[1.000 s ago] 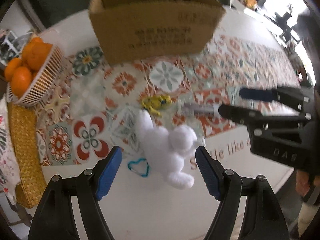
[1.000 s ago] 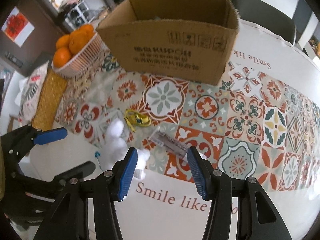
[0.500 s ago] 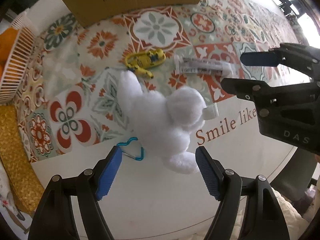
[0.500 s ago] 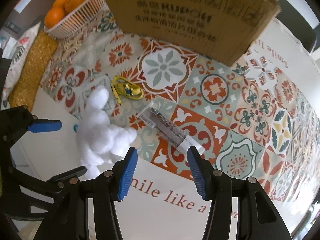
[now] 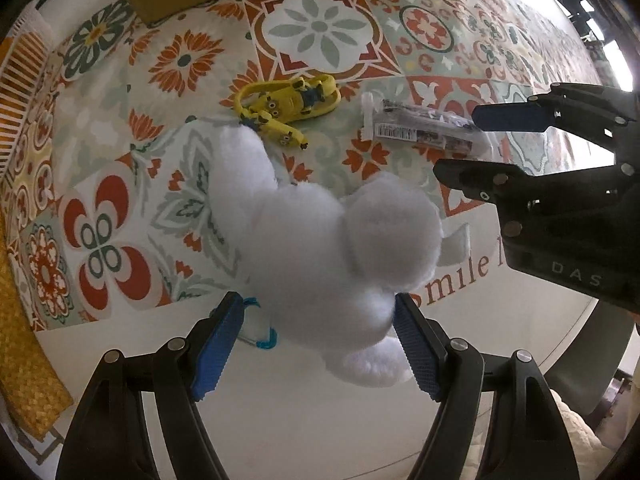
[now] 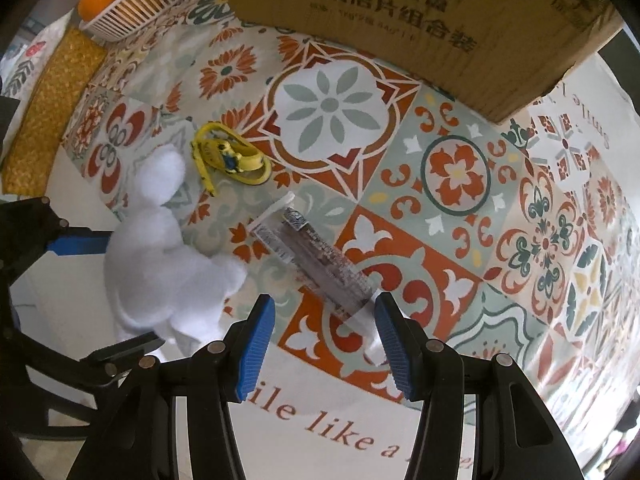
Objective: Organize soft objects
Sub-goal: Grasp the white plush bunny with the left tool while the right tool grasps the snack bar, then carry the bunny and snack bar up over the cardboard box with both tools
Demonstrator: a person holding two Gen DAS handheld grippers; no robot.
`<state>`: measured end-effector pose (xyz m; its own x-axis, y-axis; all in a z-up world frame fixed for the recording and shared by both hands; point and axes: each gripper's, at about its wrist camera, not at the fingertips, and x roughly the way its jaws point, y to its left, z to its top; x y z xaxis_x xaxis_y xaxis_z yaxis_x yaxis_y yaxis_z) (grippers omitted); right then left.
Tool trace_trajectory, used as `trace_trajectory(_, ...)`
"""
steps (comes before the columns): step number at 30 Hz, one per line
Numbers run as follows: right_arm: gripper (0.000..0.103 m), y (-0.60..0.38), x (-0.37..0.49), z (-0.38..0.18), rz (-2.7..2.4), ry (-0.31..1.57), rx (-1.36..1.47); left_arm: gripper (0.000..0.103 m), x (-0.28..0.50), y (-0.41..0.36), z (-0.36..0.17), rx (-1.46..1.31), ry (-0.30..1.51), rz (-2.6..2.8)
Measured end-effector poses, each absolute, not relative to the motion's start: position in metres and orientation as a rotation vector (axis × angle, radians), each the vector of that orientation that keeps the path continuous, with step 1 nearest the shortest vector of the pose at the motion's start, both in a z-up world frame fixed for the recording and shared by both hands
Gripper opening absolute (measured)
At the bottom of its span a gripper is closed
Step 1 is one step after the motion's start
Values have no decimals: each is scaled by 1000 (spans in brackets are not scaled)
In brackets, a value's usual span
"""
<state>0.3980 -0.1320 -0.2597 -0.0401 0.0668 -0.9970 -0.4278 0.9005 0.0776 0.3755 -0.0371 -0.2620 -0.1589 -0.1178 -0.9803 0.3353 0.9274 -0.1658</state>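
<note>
Our left gripper (image 5: 316,344) sits low over the white plush toy (image 5: 320,248) in the left wrist view, jaws spread wide with the blue pads on either side of the toy's lower body and nothing pinched between them. The plush lies on the patterned tablecloth (image 5: 120,128), near the table's front edge, one long limb reaching toward the yellow minion keychain (image 5: 288,100). A teal heart-shaped clip (image 5: 262,340) peeks out just beside the left pad. We judge the toy light, squashy and fluffy; it should compress a lot, so we would close across its thick middle rather than on a thin limb, which could slip free.

From the right wrist view, our right gripper (image 6: 326,346) is also wide open and holds nothing, with the near end of a clear packaged item (image 6: 316,264) lying between its pads. The plush (image 6: 160,256) sits to the left, framed by the other gripper's fingers. Behind stands the cardboard box (image 6: 420,12), the likely destination, and an orange basket (image 6: 132,4) at the far left.
</note>
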Motion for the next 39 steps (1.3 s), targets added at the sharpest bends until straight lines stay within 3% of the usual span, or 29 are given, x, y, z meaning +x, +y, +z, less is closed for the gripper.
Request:
trace_trajectory(14, 53, -124, 419, -271, 422, 1522, -251, 72, 387, -22, -288, -8, 1646, -400)
trace_trajectory(23, 30, -121, 392, -269, 393, 1452, -196, 67, 364, 1, -279, -130, 1546, -321)
trace_trajectory(39, 23, -151, 363, -250, 319, 1381, 65, 67, 338, 24, -239, -203, 1400, -184)
